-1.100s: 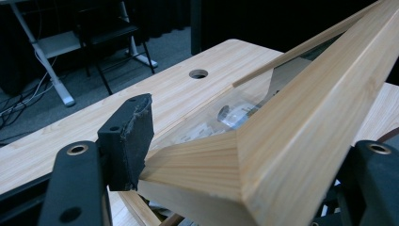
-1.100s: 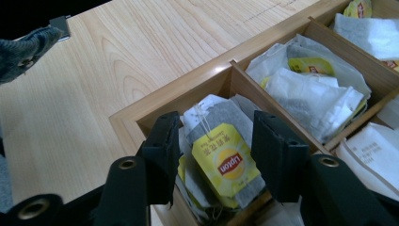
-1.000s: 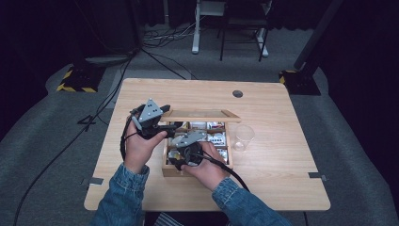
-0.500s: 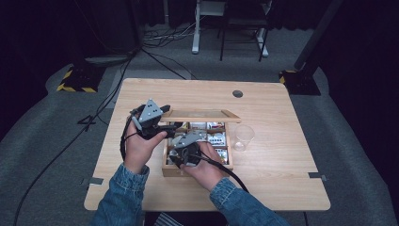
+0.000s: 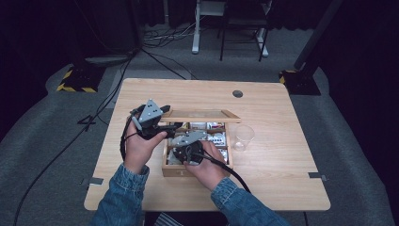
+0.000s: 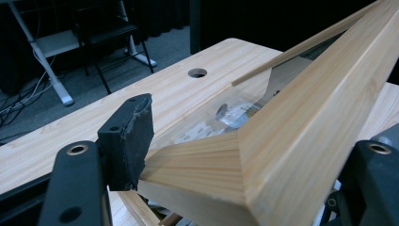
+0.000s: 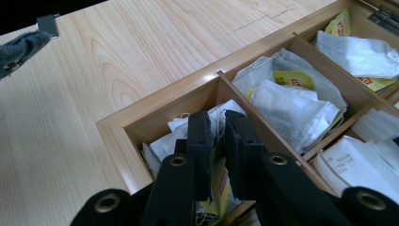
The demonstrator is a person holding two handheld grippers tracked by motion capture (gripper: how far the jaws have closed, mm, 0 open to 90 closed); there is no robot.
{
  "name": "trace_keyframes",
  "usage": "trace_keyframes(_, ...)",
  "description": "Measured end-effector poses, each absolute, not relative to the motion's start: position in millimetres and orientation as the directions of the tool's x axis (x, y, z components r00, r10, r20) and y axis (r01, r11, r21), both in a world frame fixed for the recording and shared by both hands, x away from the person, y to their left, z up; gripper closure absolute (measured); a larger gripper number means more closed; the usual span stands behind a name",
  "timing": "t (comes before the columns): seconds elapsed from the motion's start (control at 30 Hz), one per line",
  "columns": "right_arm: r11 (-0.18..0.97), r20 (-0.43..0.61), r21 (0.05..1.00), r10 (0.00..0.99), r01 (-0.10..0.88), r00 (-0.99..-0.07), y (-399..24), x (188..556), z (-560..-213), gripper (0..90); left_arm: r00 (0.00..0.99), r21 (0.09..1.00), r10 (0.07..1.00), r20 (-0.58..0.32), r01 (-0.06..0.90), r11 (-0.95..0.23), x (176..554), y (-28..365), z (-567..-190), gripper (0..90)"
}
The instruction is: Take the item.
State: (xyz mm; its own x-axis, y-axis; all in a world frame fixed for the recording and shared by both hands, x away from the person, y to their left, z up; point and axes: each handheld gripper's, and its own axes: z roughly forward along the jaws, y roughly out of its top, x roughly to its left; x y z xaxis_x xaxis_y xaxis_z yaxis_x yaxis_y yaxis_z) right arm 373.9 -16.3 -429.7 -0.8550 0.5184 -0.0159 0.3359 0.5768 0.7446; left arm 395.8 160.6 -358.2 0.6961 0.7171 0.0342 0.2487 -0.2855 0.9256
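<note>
Nearest the person, the right gripper (image 7: pixel 215 155) is down in the corner compartment of the wooden tea box (image 7: pixel 117 129), its jaws having just been closing – they now pinch a tea bag (image 7: pixel 217 176) with a yellow tag, which lies in that compartment among other white sachets. The grip looks thin and near the paper's edge, so the bag may slip free on lifting, or its string may drag neighbouring bags (image 7: pixel 287 101) out over the divider. Just beyond, the left gripper (image 5: pixel 149 118) is clamped on a corner of the glass-paned lid (image 6: pixel 263 155), holding it raised on its hinges. If that hold loosens, the lid would likely drop onto the right hand. Farther right, a clear plastic cup (image 5: pixel 244 137) stands on the table (image 5: pixel 282 183) beside the box – a careless swing could topple it
</note>
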Motion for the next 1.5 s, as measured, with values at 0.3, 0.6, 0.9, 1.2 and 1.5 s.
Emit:
trace_keyframes(0.3, 0.563, 0.001, 0.75, 0.525, 0.348, -0.851, -20.8, 372.5, -425.6, 87.1, 0.698, 0.926, 0.716, 0.031, 0.25, -0.284, 395.6, 160.4, -358.5, 30.4)
trace_keyframes(0.6, 0.513, 0.016, 0.789, 0.533, 0.338, -0.846, -32.2, 365.7, -411.1, 87.4, 0.701, 0.921, 0.712, 0.04, 0.25, -0.298, 395.1, 157.9, -359.5, 30.3)
trace_keyframes(0.9, 0.459, 0.01, 0.826, 0.569, 0.328, -0.822, -60.6, 360.8, -389.6, 87.5, 0.701, 0.918, 0.712, 0.046, 0.25, -0.306, 395.2, 155.8, -359.7, 30.1)
trace_keyframes(1.2, 0.422, 0.017, 0.841, 0.605, 0.339, -0.796, -87.1, 360.3, -379.2, 87.5, 0.703, 0.918, 0.71, 0.043, 0.252, -0.305, 395.9, 155.7, -359.6, 30.1)
trace_keyframes(1.5, 0.399, 0.015, 0.85, 0.634, 0.343, -0.773, -102.9, 361.6, -374.4, 87.4, 0.704, 0.918, 0.709, 0.041, 0.253, -0.304, 395.9, 155.9, -360.0, 30.1)
